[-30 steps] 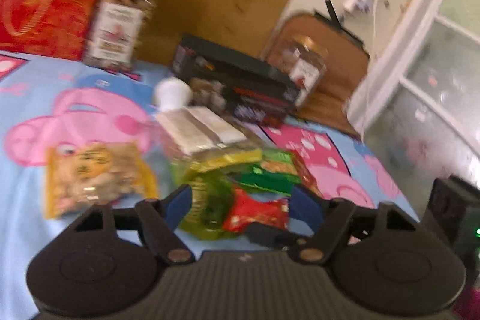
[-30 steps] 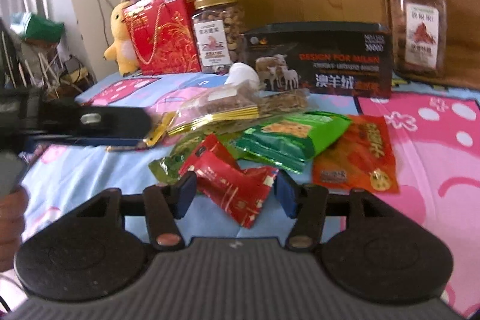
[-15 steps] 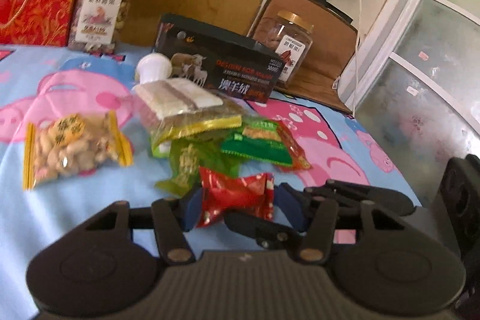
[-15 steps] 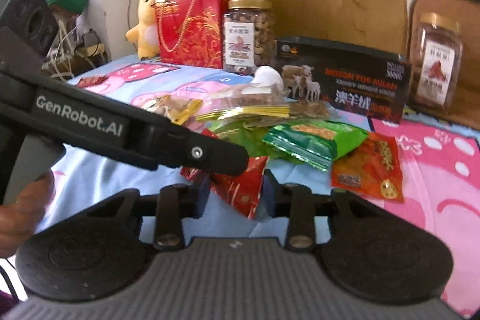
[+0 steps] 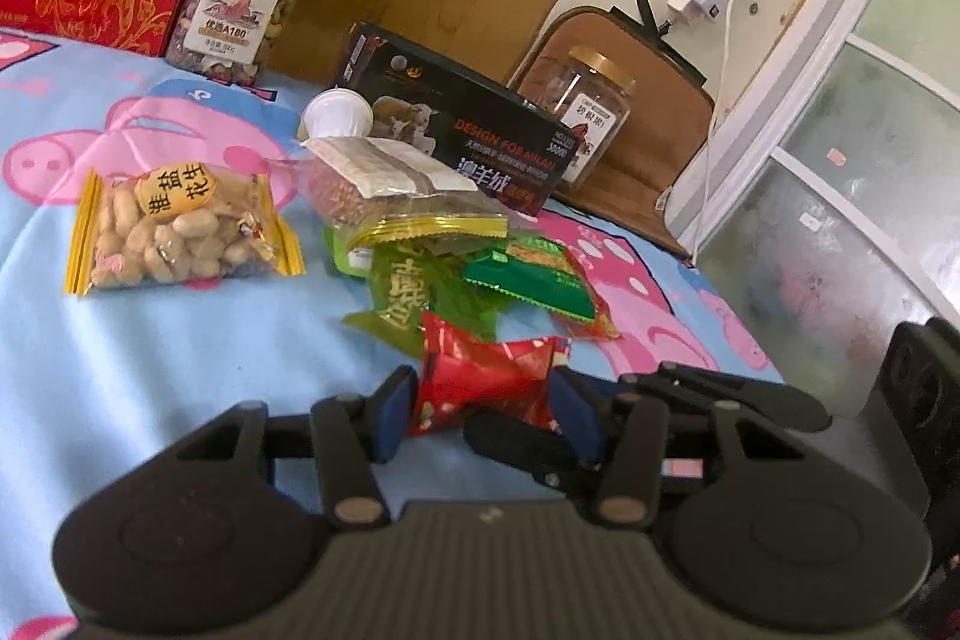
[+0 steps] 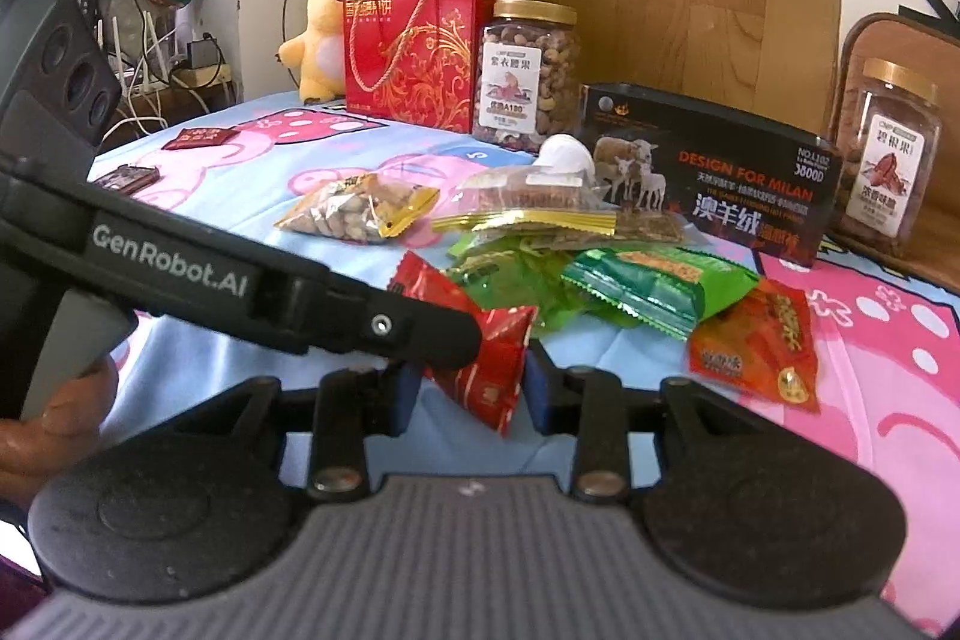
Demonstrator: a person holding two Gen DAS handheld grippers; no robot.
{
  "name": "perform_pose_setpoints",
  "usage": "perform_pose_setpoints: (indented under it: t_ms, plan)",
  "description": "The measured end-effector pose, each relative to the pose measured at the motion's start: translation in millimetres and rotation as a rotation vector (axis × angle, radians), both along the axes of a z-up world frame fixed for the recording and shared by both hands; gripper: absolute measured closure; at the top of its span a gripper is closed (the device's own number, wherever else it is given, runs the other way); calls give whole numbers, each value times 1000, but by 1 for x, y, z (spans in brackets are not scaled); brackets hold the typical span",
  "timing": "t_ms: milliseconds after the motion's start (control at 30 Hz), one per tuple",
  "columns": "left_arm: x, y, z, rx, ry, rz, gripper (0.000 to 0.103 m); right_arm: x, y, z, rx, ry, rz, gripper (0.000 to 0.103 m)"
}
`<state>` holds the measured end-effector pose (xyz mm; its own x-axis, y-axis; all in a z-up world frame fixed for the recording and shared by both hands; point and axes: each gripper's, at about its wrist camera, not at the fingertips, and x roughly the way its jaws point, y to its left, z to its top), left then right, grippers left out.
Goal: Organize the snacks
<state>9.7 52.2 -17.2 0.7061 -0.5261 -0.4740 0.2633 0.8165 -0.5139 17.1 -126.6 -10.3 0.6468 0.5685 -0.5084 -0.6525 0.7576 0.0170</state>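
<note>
Since a second ago both grippers have come in on the same red snack packet (image 5: 486, 382); the pile itself hasn't shifted. Left gripper (image 5: 480, 415): jaws closing, blue pads hard against both ends of the packet, so I read it as pinched. Right gripper (image 6: 471, 391): jaws half spread, packet between them, pads look to be touching its sides, and the left tool's finger crosses in front, so that contact is partly hidden. The packet sits at the near end of the heap, on the blue cartoon bedsheet (image 5: 150, 370), just ahead of the green wrappers (image 5: 420, 292). The peanut bag (image 5: 180, 232) lies apart on the left, the clear bag with gold seal (image 5: 390, 196) tops the heap, and the orange pouch (image 6: 759, 346) lies at its right edge. Two nut jars (image 6: 525, 70), the red gift box (image 6: 414, 46) and the dark box (image 6: 708, 178) line the far edge by the headboard. Progress, my call: barely started. Loose packets are still one jumble, nothing grouped, and I see no bin or target spot. This packet is the first pick; everything else is left.
</note>
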Motion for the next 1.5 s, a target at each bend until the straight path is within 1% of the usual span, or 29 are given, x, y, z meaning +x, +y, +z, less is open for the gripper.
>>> perform_pose_setpoints:
  t_ms: [100, 333, 600, 767, 867, 1133, 1500]
  plan:
    - [1, 2, -1, -17, 1, 0, 55, 1, 2, -1, -10, 11, 7, 64]
    - [0, 2, -2, -17, -2, 2, 55, 0, 2, -1, -15, 6, 10, 64]
    - [-1, 4, -2, -29, -2, 8, 56, -1, 3, -1, -26, -16, 16, 67]
    - [-4, 6, -1, -50, -23, 4, 57, -6, 2, 1, -19, -48, 16, 68]
    - [-6, 5, 0, -46, -35, -1, 57, -8, 1, 2, -7, -53, 12, 68]
    - [-3, 8, -3, -57, -10, 5, 57, -8, 4, 2, -17, -47, 16, 68]
    - [-3, 9, -4, -62, -3, 6, 57, -7, 4, 1, -15, -37, 19, 68]
